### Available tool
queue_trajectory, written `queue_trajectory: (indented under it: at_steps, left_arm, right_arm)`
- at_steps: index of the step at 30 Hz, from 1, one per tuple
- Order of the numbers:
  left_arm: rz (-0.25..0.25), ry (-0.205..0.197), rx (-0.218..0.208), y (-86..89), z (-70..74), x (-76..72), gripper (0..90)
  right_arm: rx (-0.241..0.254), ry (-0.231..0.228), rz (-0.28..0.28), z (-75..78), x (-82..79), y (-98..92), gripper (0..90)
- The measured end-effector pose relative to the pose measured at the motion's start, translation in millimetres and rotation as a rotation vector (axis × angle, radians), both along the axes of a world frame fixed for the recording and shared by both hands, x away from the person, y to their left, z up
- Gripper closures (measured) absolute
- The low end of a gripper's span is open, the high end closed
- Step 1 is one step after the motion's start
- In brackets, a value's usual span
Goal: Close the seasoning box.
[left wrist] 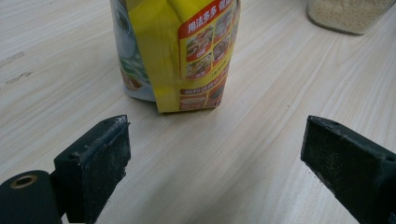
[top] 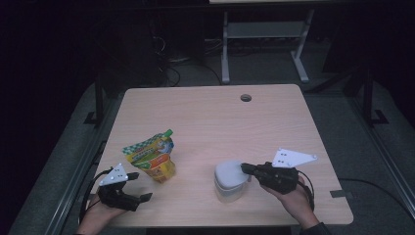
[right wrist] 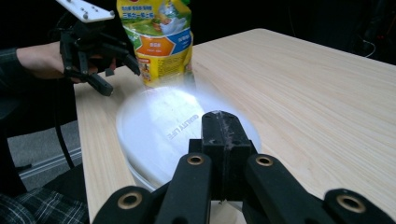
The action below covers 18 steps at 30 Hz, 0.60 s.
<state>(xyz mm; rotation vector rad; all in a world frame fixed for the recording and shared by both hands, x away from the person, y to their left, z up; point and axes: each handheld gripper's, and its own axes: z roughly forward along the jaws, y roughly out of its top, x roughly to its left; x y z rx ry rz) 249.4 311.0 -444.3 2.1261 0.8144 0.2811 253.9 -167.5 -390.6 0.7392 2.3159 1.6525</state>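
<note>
Wooden table [top: 274, 122] — one pouch [top: 152, 155], one lidded jar [top: 229, 180], left tongs [top: 139, 188] wide, right tongs [top: 246, 168] closed, empty.

Pouch [top: 152, 159] left of lidded container [top: 229, 180], both on table [top: 210, 117].

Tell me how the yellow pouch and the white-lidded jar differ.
The yellow pouch is a soft printed bag standing upright with a green top; the white-lidded jar is a squat, rigid clear container, and the left gripper view shows pale grains inside it. The pouch stands ahead of the open left gripper, untouched; the shut right gripper is at the jar's lid. Both stand on the wooden table.
</note>
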Motion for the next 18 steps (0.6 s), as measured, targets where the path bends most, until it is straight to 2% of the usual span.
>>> queue_trajectory:
  at_steps: [5,9,12,13,14,15,16,18]
  left_arm:
    - [0.007,0.000,-0.004,-0.2,0.5,0.1,7.8]
    - [0.006,0.005,0.003,1.7,0.3,-0.6,7.7]
    - [0.006,0.007,0.002,3.0,0.7,-2.2,7.8]
    - [0.005,0.006,0.005,3.8,0.8,-2.7,7.8]
    - [0.007,0.004,0.001,4.1,0.5,-3.2,7.8]
    - [0.008,0.001,0.000,4.6,0.4,-3.4,7.8]
    - [0.010,0.002,-0.004,5.0,0.4,-3.7,7.8]
    - [0.011,0.003,-0.005,5.6,0.6,-4.0,7.8]
  right_arm:
    - [-0.001,-0.021,-0.010,3.0,-0.7,-0.9,90.0]
    - [-0.015,-0.020,-0.052,3.0,1.9,-7.9,85.4]
    - [-0.021,-0.012,-0.095,2.2,3.9,-13.9,77.9]
    - [-0.020,-0.012,-0.118,2.4,5.0,-18.0,71.3]
    - [-0.020,-0.012,-0.118,2.4,5.0,-18.0,71.3]
    - [-0.022,-0.014,-0.143,2.4,6.1,-22.5,66.2]
    - [-0.022,-0.014,-0.143,2.4,6.1,-22.5,66.2]
    - [-0.021,-0.010,-0.169,2.0,7.2,-27.9,60.8]
